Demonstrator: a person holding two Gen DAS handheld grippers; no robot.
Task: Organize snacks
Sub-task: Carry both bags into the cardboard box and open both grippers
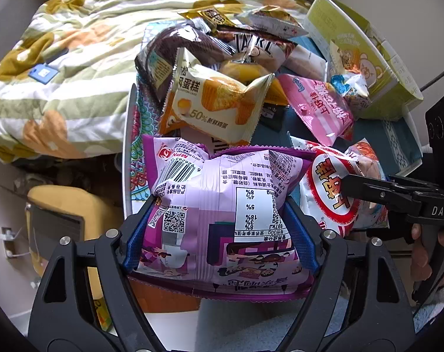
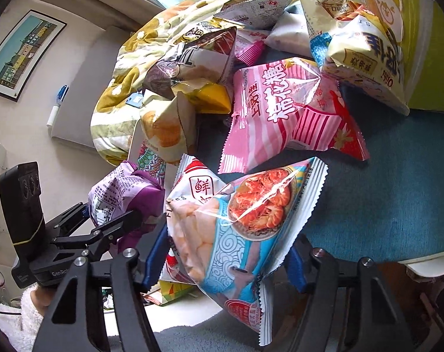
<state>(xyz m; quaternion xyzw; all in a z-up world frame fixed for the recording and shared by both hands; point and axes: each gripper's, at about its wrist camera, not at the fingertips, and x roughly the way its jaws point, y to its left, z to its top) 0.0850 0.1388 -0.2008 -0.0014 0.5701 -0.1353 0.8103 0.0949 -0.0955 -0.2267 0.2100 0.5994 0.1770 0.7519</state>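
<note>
the left gripper (image 1: 222,220) is clamped on a purple snack bag (image 1: 222,205), its blue pads pressed into both sides of the bag. the right gripper (image 2: 222,249) grips a shrimp-cracker bag (image 2: 236,220) between its pads the same way. just beyond the left gripper lies a heap of snack packets (image 1: 222,67) on a teal mat (image 2: 383,190), a pink striped bag (image 2: 286,111) ahead of the right gripper, a yellow-green box (image 1: 368,58) further right.
</note>
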